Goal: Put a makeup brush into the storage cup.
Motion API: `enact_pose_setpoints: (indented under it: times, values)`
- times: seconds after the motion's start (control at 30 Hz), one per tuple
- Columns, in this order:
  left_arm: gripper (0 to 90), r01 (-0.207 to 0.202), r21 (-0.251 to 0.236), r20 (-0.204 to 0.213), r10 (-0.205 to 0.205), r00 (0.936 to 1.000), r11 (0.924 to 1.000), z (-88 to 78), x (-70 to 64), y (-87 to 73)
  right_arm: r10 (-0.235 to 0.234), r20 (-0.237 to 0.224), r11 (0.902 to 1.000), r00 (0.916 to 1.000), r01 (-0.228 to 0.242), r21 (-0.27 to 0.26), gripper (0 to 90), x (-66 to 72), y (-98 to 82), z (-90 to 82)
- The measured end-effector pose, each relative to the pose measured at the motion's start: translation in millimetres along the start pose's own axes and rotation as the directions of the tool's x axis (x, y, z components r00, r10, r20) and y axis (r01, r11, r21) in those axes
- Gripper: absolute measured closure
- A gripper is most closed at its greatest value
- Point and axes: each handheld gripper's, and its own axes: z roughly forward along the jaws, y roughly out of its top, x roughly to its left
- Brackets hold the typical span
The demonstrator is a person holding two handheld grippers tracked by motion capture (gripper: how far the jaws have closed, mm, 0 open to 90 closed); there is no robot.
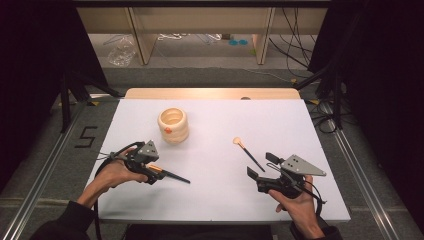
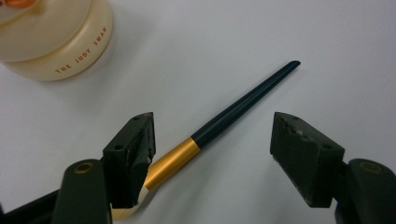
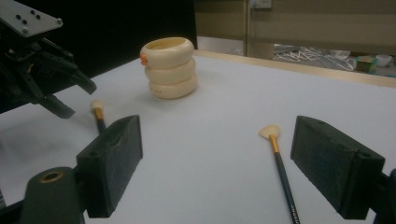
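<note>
A brush with a dark handle and gold ferrule (image 2: 173, 160) lies flat on the white table (image 1: 215, 195), between the jaws of my left gripper (image 2: 212, 129). Those jaws stand apart; the left one sits close against the ferrule, the right one is well off the handle. In the high view this left gripper (image 1: 154, 172) is at the table's left, and the brush handle (image 1: 176, 177) points right. My right gripper (image 1: 262, 166) is open with nothing in it. A second brush (image 1: 250, 156) with a pale fan head lies just ahead of it, beside the right jaw in the right gripper view (image 3: 280, 170).
A cream ribbed cup (image 1: 173, 125) with an orange spot stands upright at the back left of the table, a short way beyond the left gripper. A wooden strip (image 1: 210, 93) runs along the far edge. Cables and black stands (image 1: 325, 85) surround the table on the floor.
</note>
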Motion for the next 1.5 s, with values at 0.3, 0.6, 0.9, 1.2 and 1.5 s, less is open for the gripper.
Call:
enact_pose_setpoints:
  times: [0.3,0.6,0.9,1.2,1.5]
  values:
    - [31.6,-0.025,0.052,0.027,0.023,0.9994,0.9983,10.0,7.0,3.7,-0.001,-0.002,1.0000,1.0000,0.001,0.001,17.8,0.0,0.1,0.2]
    - [34.3,-0.026,0.102,0.056,0.020,0.9982,0.9945,21.3,16.1,2.4,0.000,-0.003,1.0000,1.0000,0.000,0.002,17.8,0.1,0.1,0.2]
    - [37.0,-0.057,0.149,0.073,0.046,0.9963,0.9872,27.8,17.0,4.8,0.000,-0.003,1.0000,1.0000,0.000,0.002,18.0,0.1,0.1,0.4]
    - [41.4,-0.045,0.169,0.080,0.032,0.9963,0.9845,34.2,20.1,4.4,0.003,-0.003,1.0000,1.0000,-0.003,-0.007,18.0,-0.1,-0.2,1.3]
    - [50.2,-0.052,0.207,0.103,0.031,0.9942,0.9770,36.2,24.1,3.3,0.004,-0.007,1.0000,1.0000,-0.004,-0.007,18.0,0.1,-0.1,1.3]
